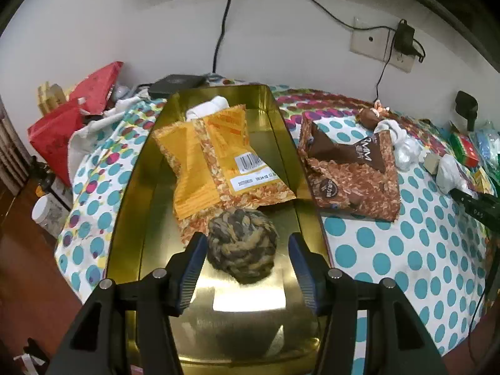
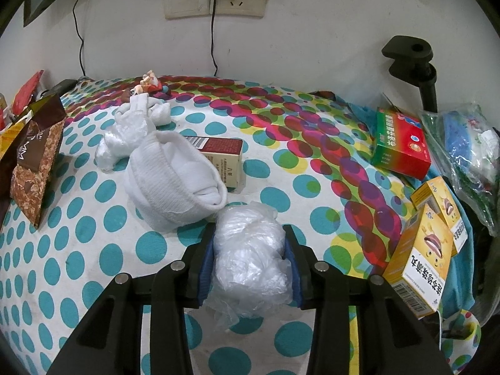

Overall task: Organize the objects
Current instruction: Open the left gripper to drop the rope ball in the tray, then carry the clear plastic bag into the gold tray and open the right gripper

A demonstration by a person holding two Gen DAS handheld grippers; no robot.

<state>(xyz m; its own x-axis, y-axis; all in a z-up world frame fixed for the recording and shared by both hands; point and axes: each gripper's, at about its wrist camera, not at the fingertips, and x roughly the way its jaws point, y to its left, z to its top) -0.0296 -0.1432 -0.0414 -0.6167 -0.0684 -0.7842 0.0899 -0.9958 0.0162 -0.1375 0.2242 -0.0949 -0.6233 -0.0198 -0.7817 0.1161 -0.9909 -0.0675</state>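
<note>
The crumpled plastic bag (image 2: 250,250) sits on the polka-dot surface (image 2: 93,250), pinched between both pads of the right gripper (image 2: 249,261), with a rolled white sock (image 2: 175,184) at its 11 o'clock. The left gripper (image 1: 247,250) hangs spread wide and holding nothing over the gold tin (image 1: 137,218), its fingers flanking a braided rope ball (image 1: 242,247) below the orange snack packets (image 1: 225,156).

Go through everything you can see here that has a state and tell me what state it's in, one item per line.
Left gripper: open, straddling the ball.
Braided brown-and-tan rope ball: resting inside the tin, not gripped.
Gold metal tin: open, no lid on.
Orange snack packet: lying flat in the tin.
Right gripper: shut on the bag.
Crumpled clear plastic bag: squeezed between the fingers.
White rolled sock: loose on the spotted cloth.
</note>
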